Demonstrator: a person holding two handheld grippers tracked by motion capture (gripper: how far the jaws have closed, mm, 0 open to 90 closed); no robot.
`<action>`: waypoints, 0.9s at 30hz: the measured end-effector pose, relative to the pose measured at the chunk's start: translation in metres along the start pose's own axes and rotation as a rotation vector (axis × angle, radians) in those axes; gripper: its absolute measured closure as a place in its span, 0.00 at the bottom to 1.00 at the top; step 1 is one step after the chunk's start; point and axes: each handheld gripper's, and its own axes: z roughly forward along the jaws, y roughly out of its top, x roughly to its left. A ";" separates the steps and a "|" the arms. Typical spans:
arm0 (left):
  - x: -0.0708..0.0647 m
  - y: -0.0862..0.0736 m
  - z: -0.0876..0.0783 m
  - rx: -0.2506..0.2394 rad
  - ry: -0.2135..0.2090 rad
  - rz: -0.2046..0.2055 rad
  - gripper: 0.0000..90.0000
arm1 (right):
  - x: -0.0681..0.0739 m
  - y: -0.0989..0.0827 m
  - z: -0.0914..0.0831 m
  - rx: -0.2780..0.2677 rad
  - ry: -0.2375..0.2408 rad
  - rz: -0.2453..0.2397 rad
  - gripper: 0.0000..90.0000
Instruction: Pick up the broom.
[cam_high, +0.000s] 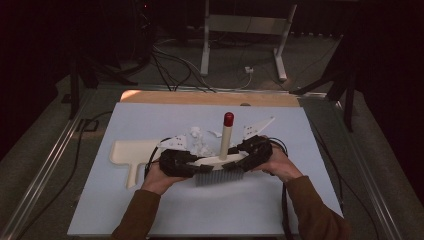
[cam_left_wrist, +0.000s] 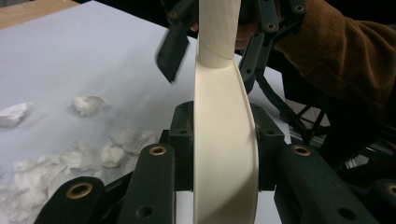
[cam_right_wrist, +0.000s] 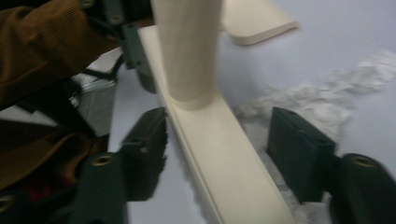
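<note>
While the left tool (cam_left_wrist: 224, 140) clamped one end of the cream brush (cam_high: 220, 162) to steady it, the right tool (cam_right_wrist: 219, 154) straddled the other end, pads not yet touching. The brush sat bristles-down on the desk (cam_high: 280, 210), handle upright, paper scraps (cam_high: 197, 140) and dustpan (cam_high: 127, 155) just beyond, presumably awaiting sweeping.

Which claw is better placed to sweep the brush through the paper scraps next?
Left, probably: the left claw is clamped on the brush head, while the right claw straddles the other end with a gap beside one pad.
</note>
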 end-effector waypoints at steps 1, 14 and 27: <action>0.000 0.000 0.001 0.000 -0.007 0.000 0.77 | 0.000 0.000 0.000 0.000 0.000 0.000 0.48; 0.002 -0.001 0.007 0.014 -0.040 0.001 0.74 | 0.001 -0.005 0.008 0.073 0.100 -0.045 0.68; -0.001 0.000 0.006 0.000 0.102 -0.048 0.45 | 0.007 -0.001 0.008 0.049 0.062 -0.011 0.75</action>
